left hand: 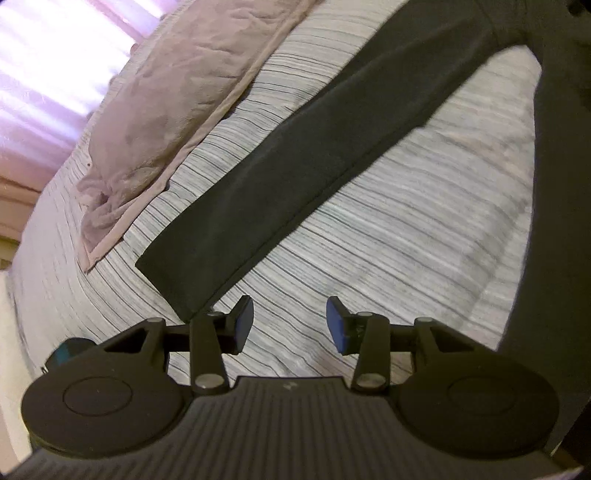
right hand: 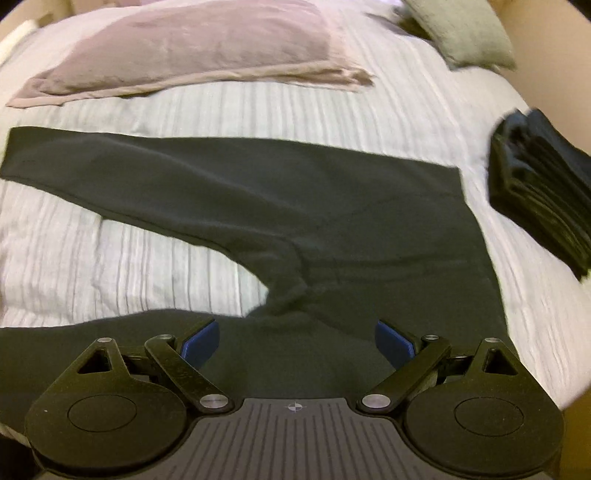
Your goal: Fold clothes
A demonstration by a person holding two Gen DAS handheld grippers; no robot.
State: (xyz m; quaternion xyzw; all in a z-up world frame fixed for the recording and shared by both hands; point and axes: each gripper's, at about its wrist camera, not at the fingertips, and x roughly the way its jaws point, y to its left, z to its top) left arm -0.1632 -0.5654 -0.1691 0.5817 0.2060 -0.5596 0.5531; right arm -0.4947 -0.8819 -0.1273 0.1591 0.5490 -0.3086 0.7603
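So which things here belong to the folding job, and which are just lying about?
Job: dark trousers spread flat; stack of folded dark clothes; left gripper and right gripper, both open.
Lying about: pink pillow; green cushion; striped bedspread.

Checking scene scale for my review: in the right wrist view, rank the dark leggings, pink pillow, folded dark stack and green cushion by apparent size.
1. dark leggings
2. pink pillow
3. folded dark stack
4. green cushion

The stack and cushion look close in size, and both are cut off by the frame edge, so their order is unsure.
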